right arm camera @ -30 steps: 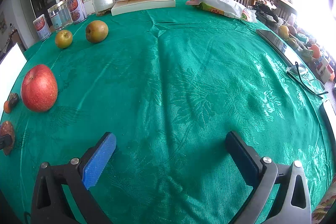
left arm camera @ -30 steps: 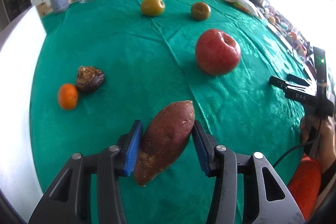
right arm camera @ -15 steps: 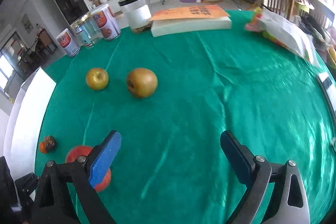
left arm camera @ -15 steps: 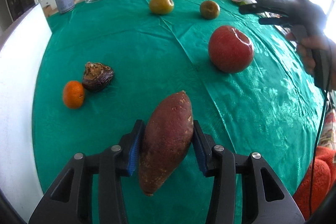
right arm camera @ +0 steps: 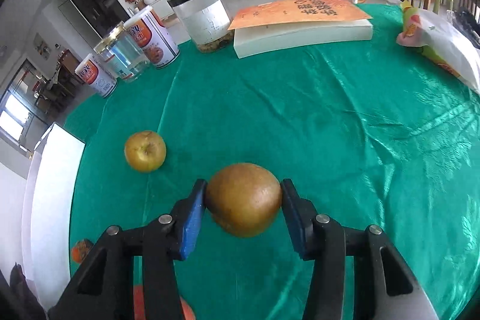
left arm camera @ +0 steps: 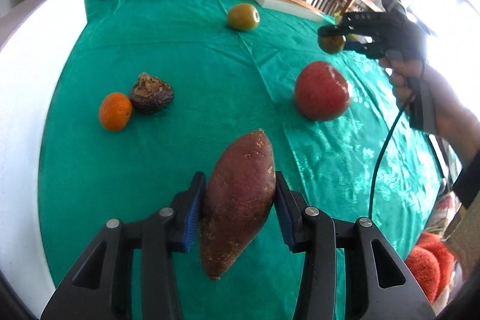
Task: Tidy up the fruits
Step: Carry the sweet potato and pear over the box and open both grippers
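Observation:
My left gripper is shut on a reddish-brown sweet potato, which lies lengthwise between the blue pads above the green tablecloth. My right gripper has its jaws closing, and both pads touch a brown pear between them. The left wrist view shows that gripper far right, on the pear, held by a hand. A red apple, an orange, a dark wrinkled fruit and a yellow-green apple rest on the cloth.
Along the table's far edge stand two printed cans, a glass jar and a black-lidded jar. A thick white book lies beside them, a snack bag at far right. A white board borders the left.
My right gripper swung left and forward to the far brown pear and closed from wide open onto it. The sweet potato turned more upright in my left gripper as its pads closed onto it.

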Action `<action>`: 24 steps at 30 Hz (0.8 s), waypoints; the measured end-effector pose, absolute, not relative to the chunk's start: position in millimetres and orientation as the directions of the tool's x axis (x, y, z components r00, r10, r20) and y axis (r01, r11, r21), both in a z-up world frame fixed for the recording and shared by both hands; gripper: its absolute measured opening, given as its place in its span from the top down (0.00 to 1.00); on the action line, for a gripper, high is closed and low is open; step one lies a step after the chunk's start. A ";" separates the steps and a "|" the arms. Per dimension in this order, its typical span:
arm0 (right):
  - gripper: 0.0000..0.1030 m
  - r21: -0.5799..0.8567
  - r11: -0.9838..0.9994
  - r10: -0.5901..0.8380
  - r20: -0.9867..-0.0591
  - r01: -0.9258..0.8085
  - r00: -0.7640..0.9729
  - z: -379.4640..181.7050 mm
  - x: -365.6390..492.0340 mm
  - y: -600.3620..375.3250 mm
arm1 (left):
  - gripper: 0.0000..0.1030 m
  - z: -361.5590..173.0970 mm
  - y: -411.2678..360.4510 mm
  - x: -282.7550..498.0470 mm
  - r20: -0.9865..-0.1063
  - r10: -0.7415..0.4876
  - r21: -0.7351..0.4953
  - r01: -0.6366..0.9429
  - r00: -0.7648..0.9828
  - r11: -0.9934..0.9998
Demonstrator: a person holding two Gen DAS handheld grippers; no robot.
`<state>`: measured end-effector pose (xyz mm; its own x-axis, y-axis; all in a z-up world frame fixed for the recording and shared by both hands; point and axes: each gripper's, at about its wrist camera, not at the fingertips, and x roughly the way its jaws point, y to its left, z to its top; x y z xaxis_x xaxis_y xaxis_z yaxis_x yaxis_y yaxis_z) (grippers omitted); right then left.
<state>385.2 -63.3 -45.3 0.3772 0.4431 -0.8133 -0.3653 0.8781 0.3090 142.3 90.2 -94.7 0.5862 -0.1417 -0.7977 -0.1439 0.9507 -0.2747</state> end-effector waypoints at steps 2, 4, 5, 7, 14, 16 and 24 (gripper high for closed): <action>0.52 0.273 0.880 0.432 -0.800 -0.389 0.415 -19.8 355.3 -79.4 | 0.57 -75.6 86.8 129.3 -0.768 -0.177 -0.305 -0.110 0.615 0.946; 0.52 0.257 0.867 0.443 -0.789 -0.426 0.426 4.6 320.0 -86.1 | 0.57 -54.5 85.1 110.7 -0.734 -0.226 -0.351 -0.072 0.640 0.934; 0.52 0.266 0.854 0.461 -0.784 -0.447 0.415 14.5 301.8 -84.7 | 0.57 -44.3 86.2 100.6 -0.718 -0.254 -0.378 -0.057 0.648 0.924; 0.52 0.307 0.809 0.518 -0.774 -0.501 0.364 29.2 265.5 -68.7 | 0.57 -26.2 93.6 78.6 -0.693 -0.302 -0.434 -0.045 0.655 0.900; 0.52 0.457 0.474 0.720 -0.693 -0.753 0.032 50.0 131.0 88.4 | 0.56 28.9 184.3 7.1 -0.660 -0.179 -0.471 -0.216 0.729 0.855; 0.52 0.488 0.372 0.735 -0.674 -0.790 -0.071 52.2 96.4 133.7 | 0.56 32.3 224.2 -10.6 -0.682 -0.053 -0.424 -0.335 0.729 0.842; 0.52 0.369 0.231 0.607 -0.778 -0.900 -0.163 20.6 3.0 240.8 | 0.56 -22.9 328.3 -33.8 -0.835 0.160 -0.260 -0.634 0.527 0.729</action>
